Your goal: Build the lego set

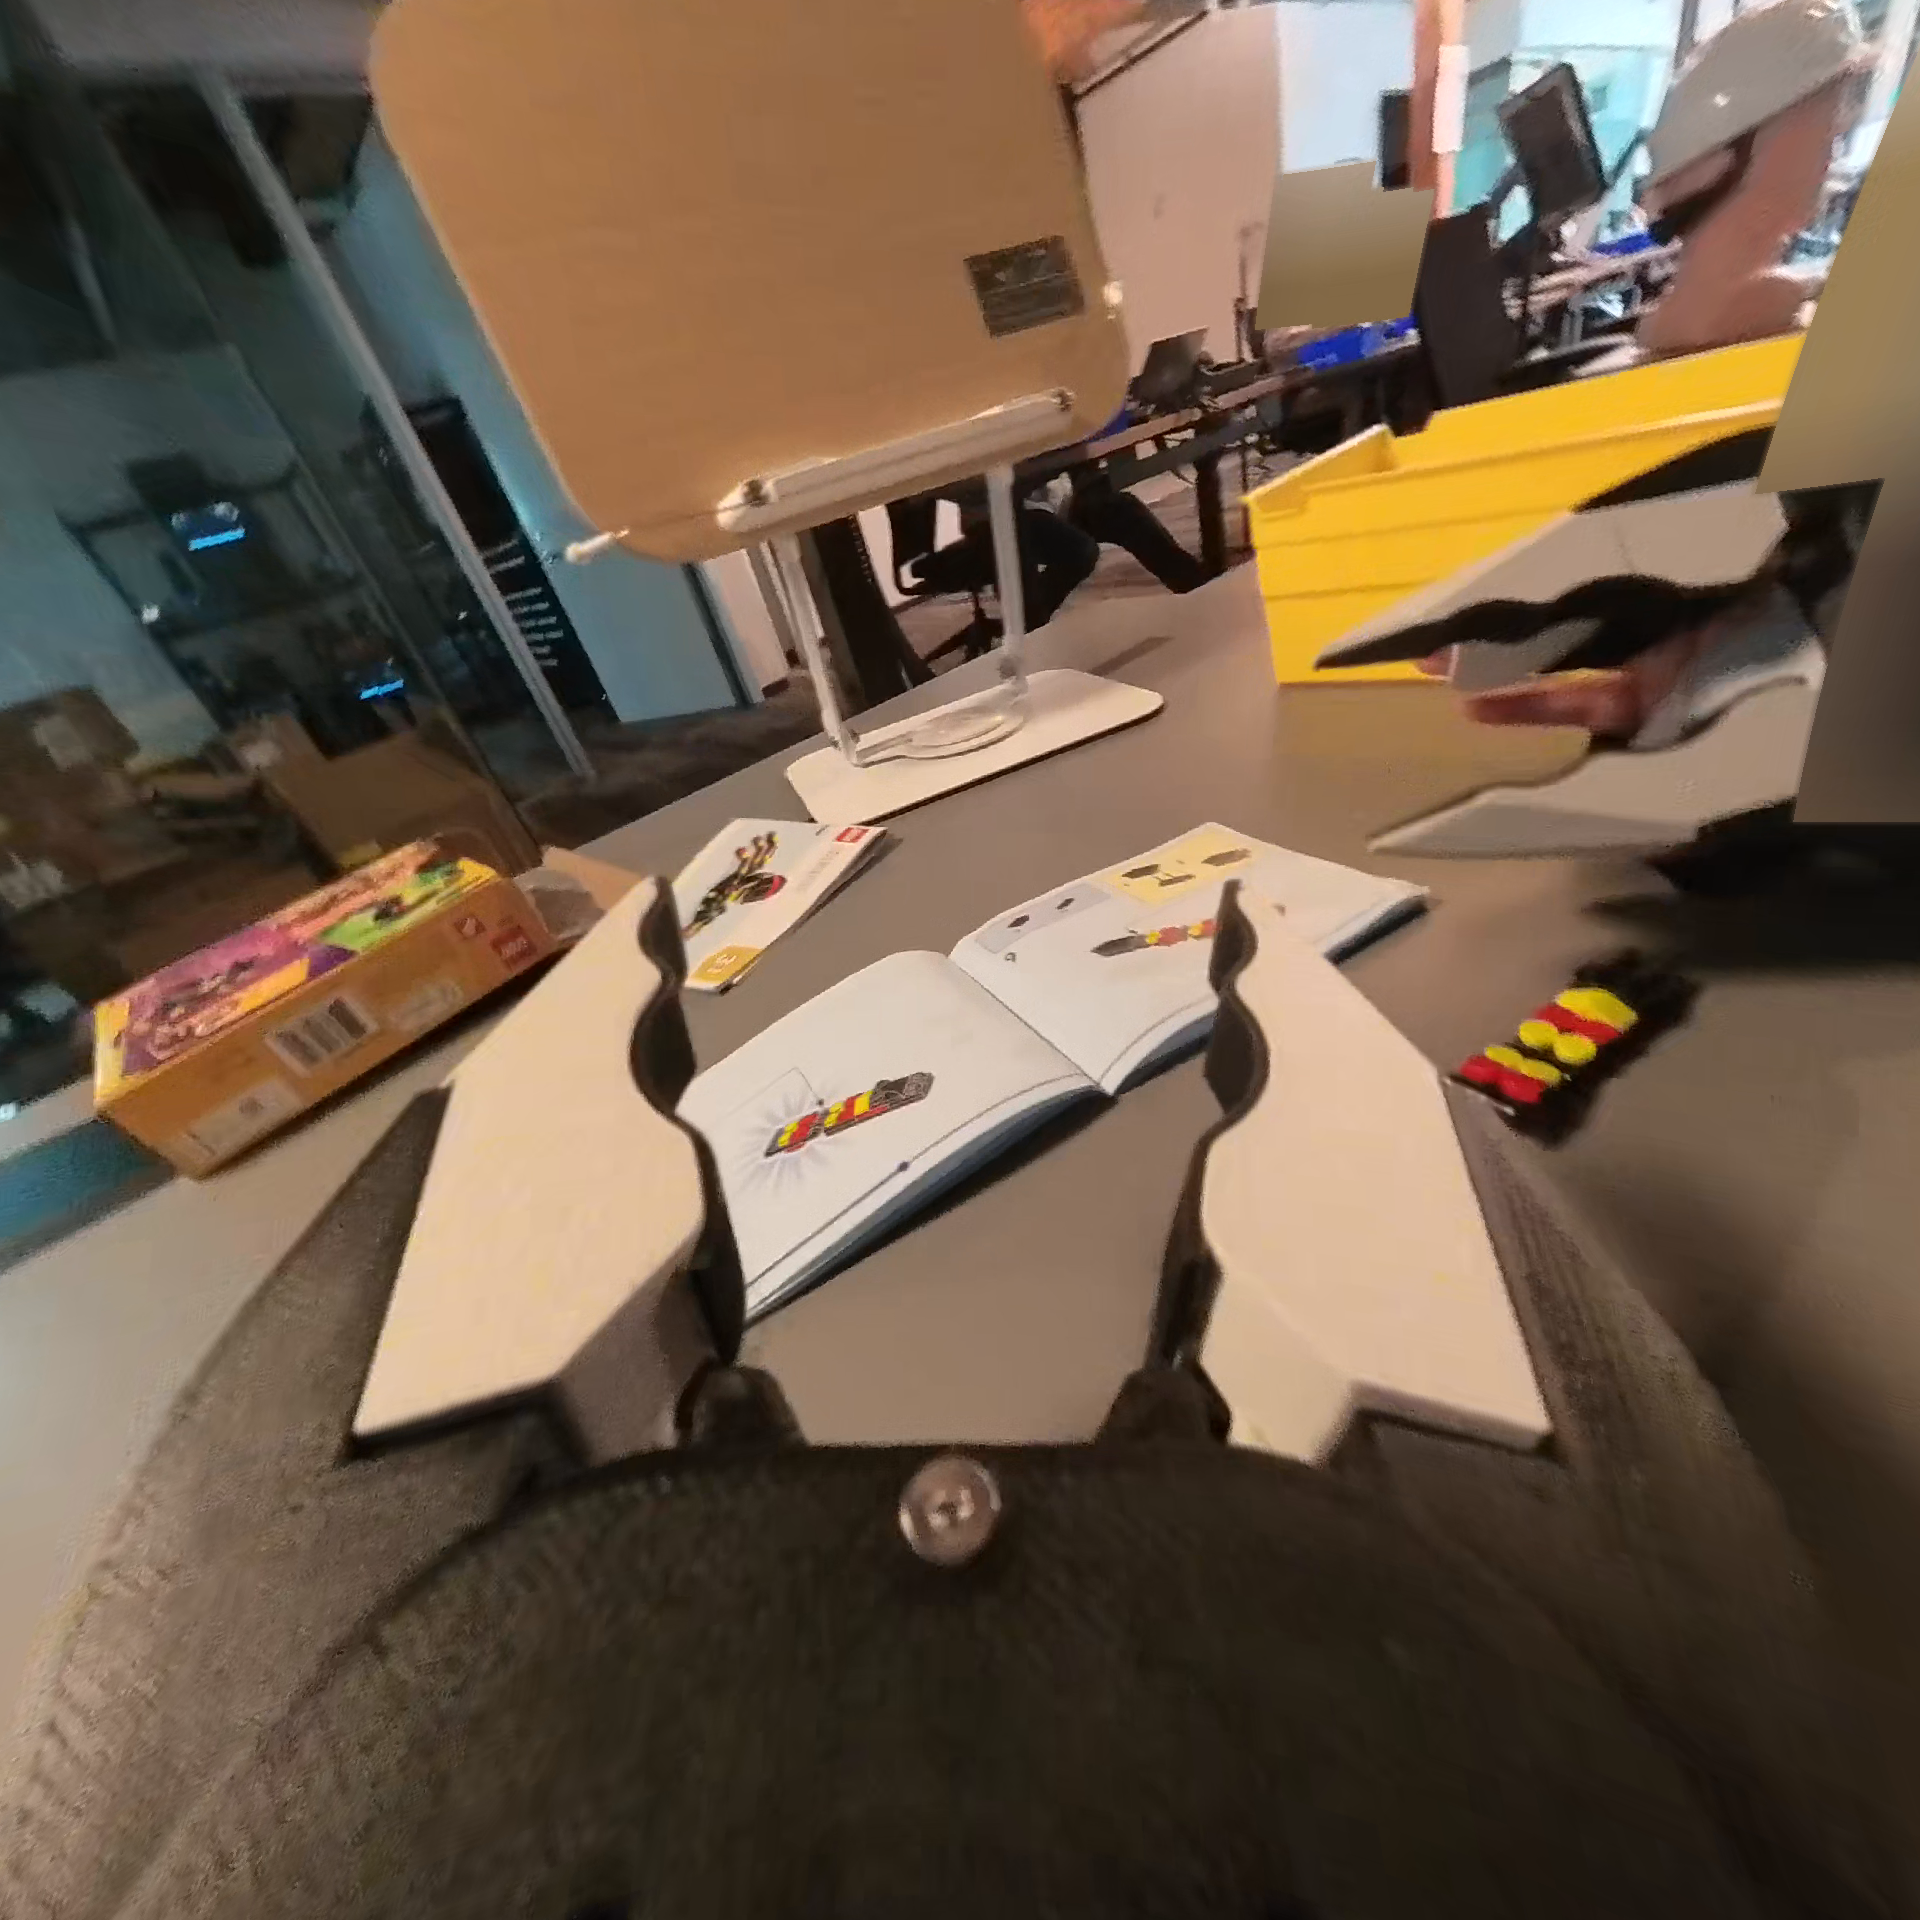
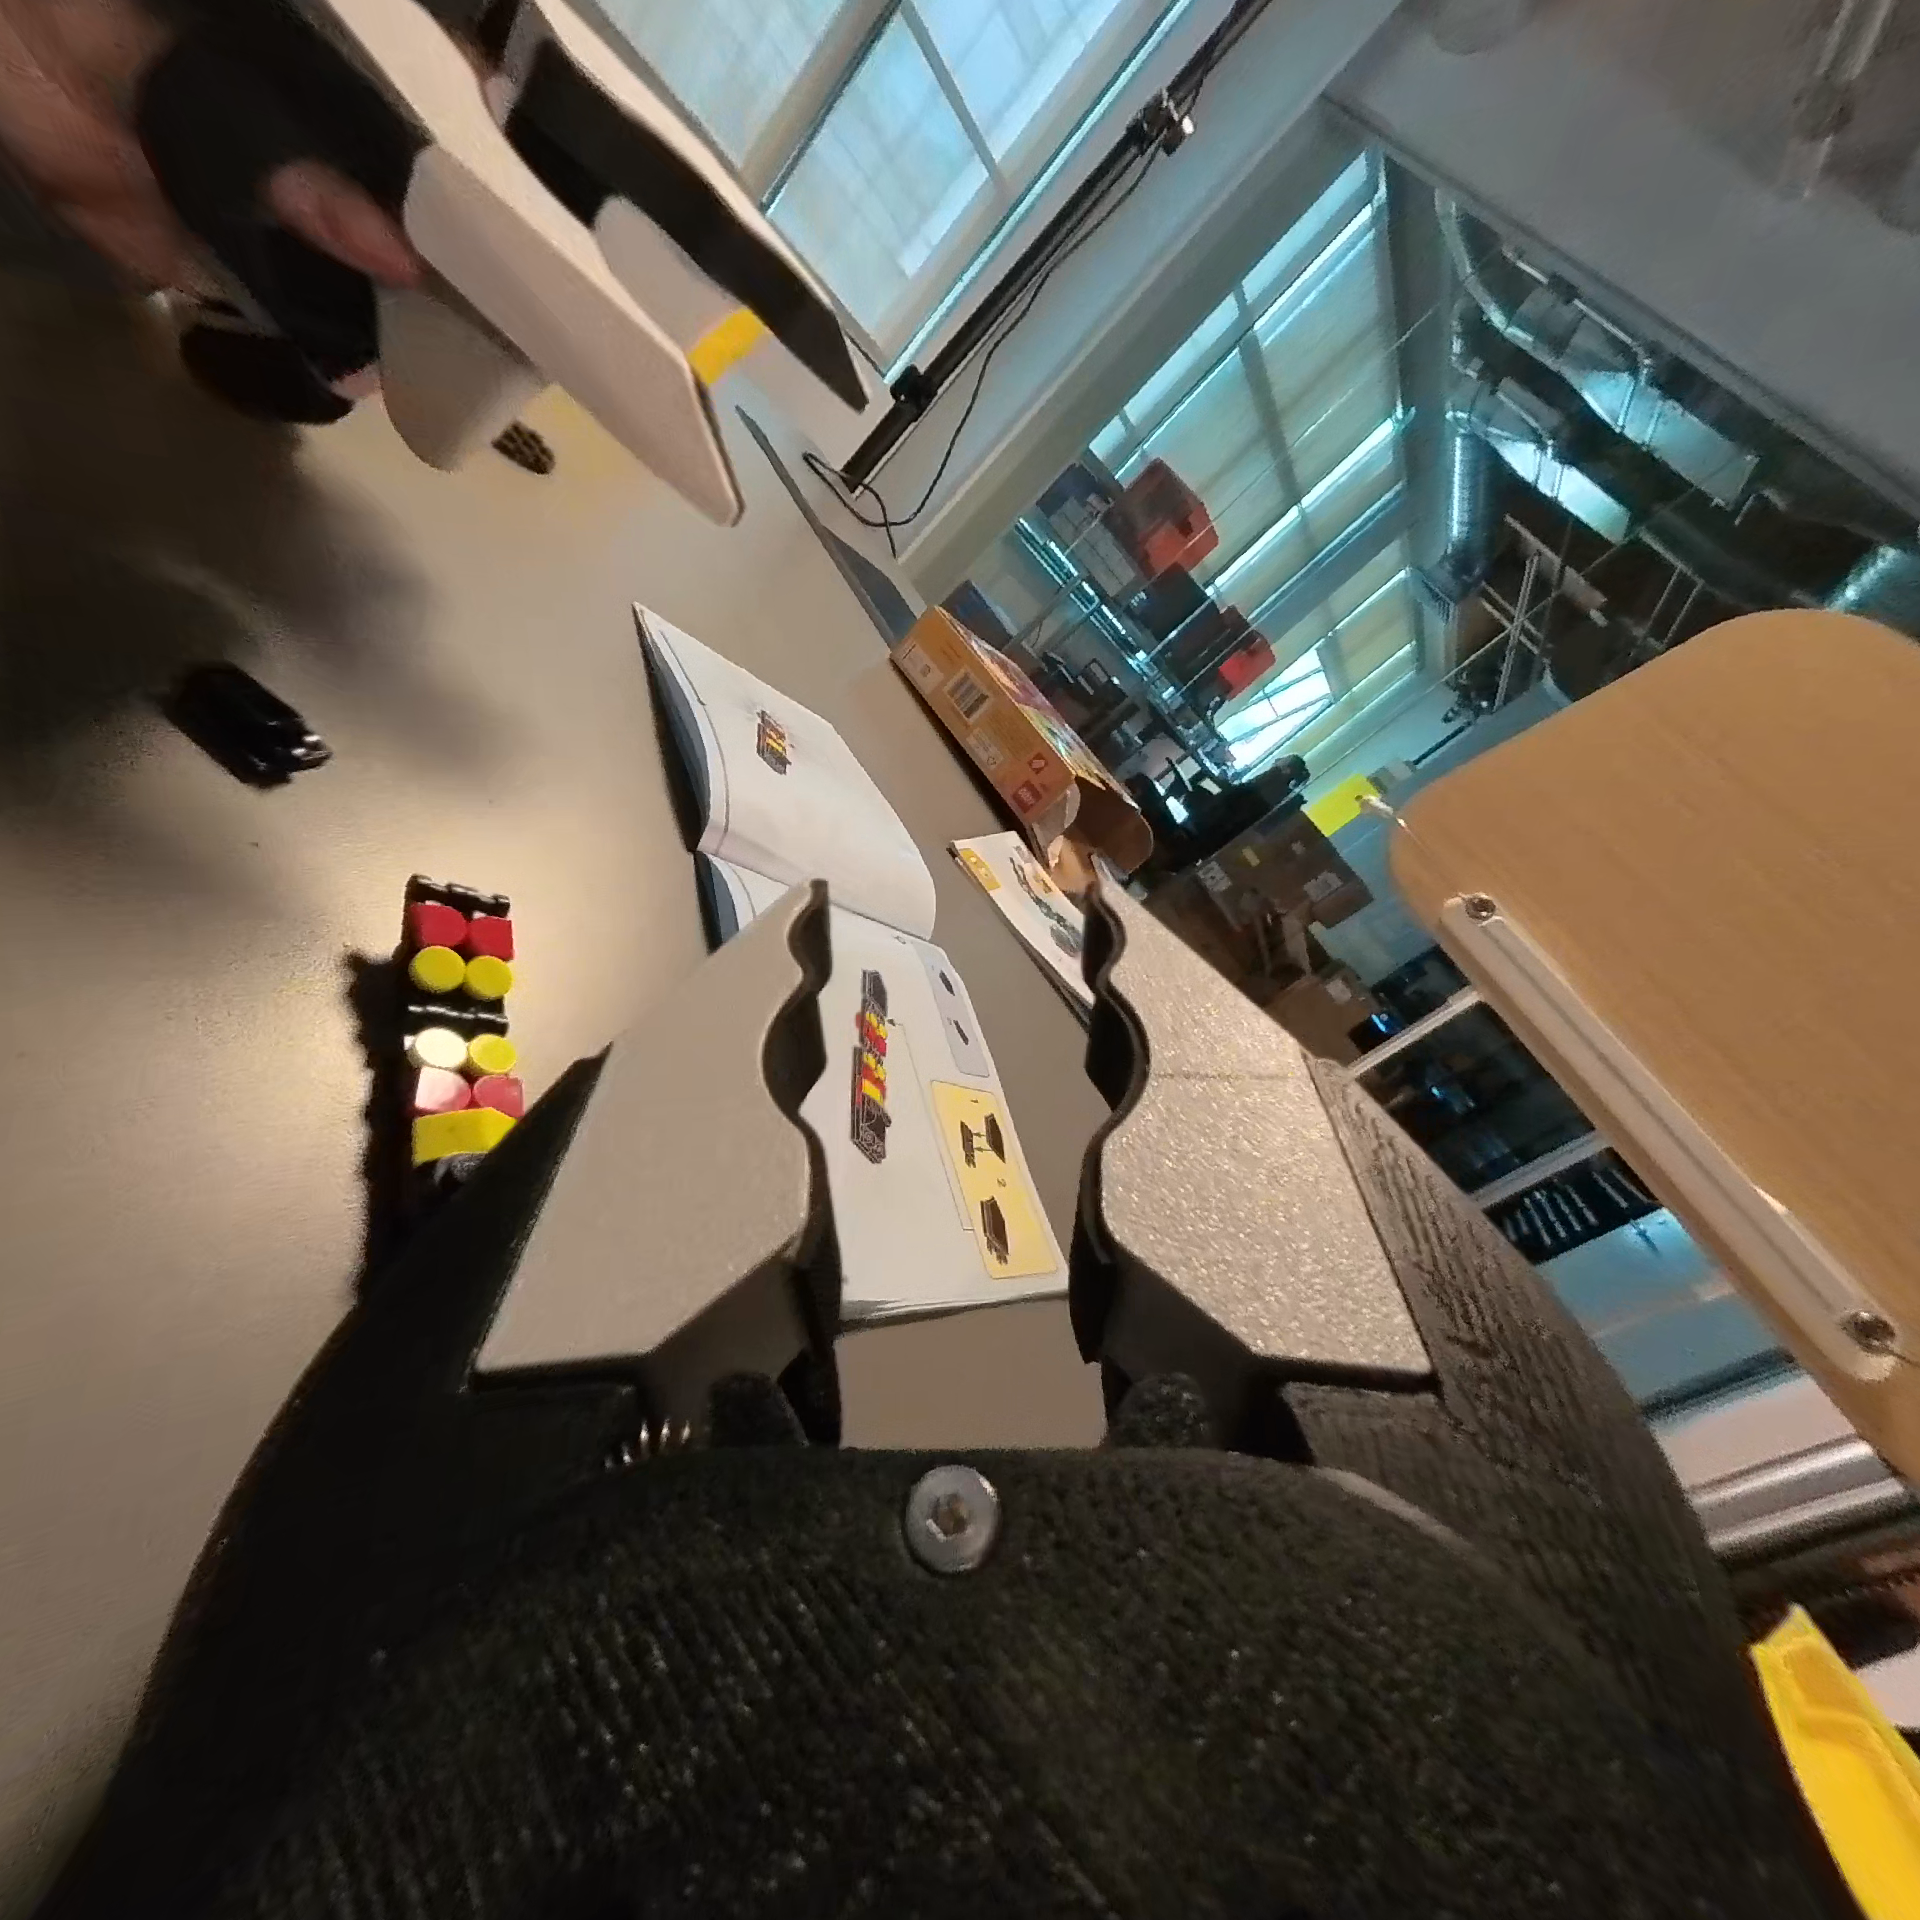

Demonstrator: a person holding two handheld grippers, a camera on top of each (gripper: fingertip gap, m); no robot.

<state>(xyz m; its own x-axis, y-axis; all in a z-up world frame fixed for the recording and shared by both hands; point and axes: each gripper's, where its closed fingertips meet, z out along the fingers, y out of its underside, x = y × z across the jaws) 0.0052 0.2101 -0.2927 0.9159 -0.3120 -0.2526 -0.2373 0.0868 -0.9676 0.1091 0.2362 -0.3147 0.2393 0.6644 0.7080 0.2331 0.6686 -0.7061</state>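
A black lego assembly (image 1: pixel 1548 1049) with red and yellow studs lies on the grey table (image 1: pixel 156 1351), right of an open instruction booklet (image 1: pixel 935 1091). My left gripper (image 1: pixel 945 914) is open and empty, held above the booklet. My right gripper (image 1: pixel 1351 748) shows at the right, open and empty. In the right wrist view my right gripper (image 2: pixel 956 899) hovers open over the booklet (image 2: pixel 810 810), with the assembly (image 2: pixel 457 1029) to its left. A small black piece (image 2: pixel 244 722) lies beyond the assembly. The left gripper (image 2: pixel 784 447) shows at the upper left, held by a hand.
A lego box (image 1: pixel 312 997) lies at the left table edge, with a closed second booklet (image 1: pixel 779 904) next to it. A wooden book stand (image 1: pixel 748 260) on a white base (image 1: pixel 977 748) stands behind the booklets. A yellow bin (image 1: pixel 1455 520) sits at the back right. The small black piece (image 2: pixel 244 722) sits 9 cm or so from the ends of my left fingers.
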